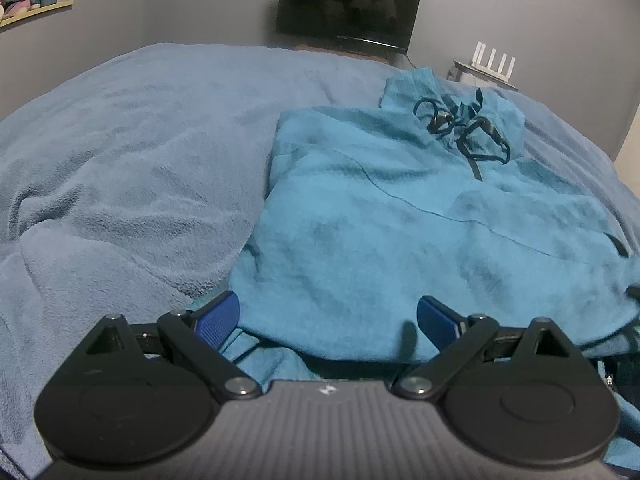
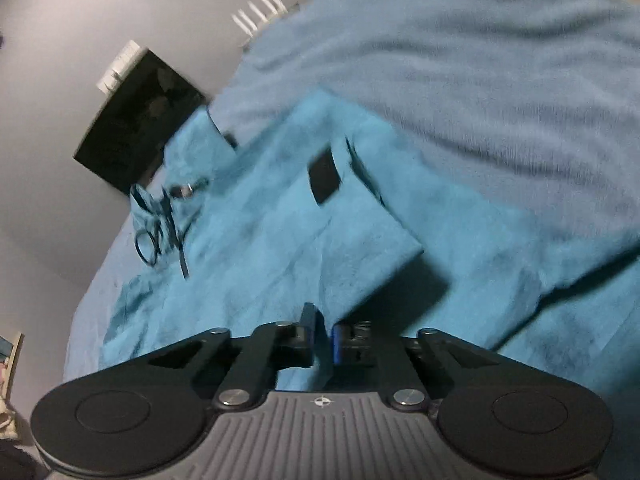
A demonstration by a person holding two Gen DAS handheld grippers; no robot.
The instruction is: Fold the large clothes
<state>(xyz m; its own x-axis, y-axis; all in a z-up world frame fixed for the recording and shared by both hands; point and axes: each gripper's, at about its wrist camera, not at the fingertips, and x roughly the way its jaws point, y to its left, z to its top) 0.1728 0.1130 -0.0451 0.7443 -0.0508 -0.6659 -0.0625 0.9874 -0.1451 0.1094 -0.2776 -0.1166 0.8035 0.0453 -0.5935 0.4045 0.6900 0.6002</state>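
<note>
Teal fleece hoodie [image 1: 400, 216] lies flat on the bed [image 1: 120, 160], over the half of the bed nearer its right edge as my left camera sees it, hood end towards the far edge. Its hood [image 1: 452, 112] is bunched at the top with a dark drawstring [image 1: 476, 140] looped over it. One side is folded inward, giving a straight vertical edge on the left of the garment. The bed carries a pale blue fleece blanket, rumpled towards the near left corner.

My left tool [image 1: 328, 316] hangs over the hem end of the hoodie, nearest the near edge of the bed. Its jaws stand wide apart, released, with the hem cloth lying below and between the blue pads [image 1: 218, 318]; I cannot confirm that they touch it.

My right tool [image 2: 323, 340] is clenched. Its view is tilted and blurred. Teal cloth fills the space right under and behind the closed tips, but I cannot tell whether any is pinched between them. In that view a folded panel of the hoodie lies across the body, with a dark patch [image 2: 324, 178] on it.

Beyond the far edge of the bed, a dark screen [image 1: 348, 4] hangs on the grey wall, and a white router [image 1: 494, 60] with upright antennas stands on a small shelf beside it.
</note>
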